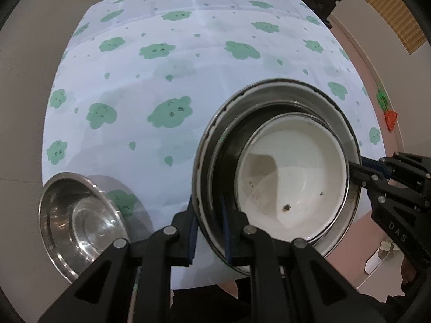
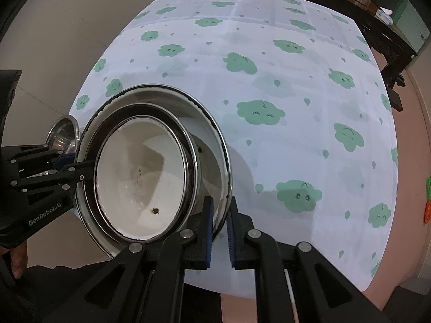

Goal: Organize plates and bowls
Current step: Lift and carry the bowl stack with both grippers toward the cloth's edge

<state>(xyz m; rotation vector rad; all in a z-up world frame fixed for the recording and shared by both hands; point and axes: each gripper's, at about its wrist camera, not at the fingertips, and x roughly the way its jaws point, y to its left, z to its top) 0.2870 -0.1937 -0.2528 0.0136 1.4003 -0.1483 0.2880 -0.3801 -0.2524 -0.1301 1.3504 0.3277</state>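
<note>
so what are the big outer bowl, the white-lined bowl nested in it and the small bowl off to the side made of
Outer bowl: looks like enamelled metal, glossy white inside with a chipped dark rim.
Nested bowl: likely the same, smooth white lining with brown specks, dark rim, shiny outer wall.
Small bowl: polished stainless steel, judging by its mirror reflections.

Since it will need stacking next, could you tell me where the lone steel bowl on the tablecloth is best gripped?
Grip the steel bowl by its thin flared rim, from above, one finger inside and one outside. It sits upright and empty, and its curved wall offers no other hold.
</note>
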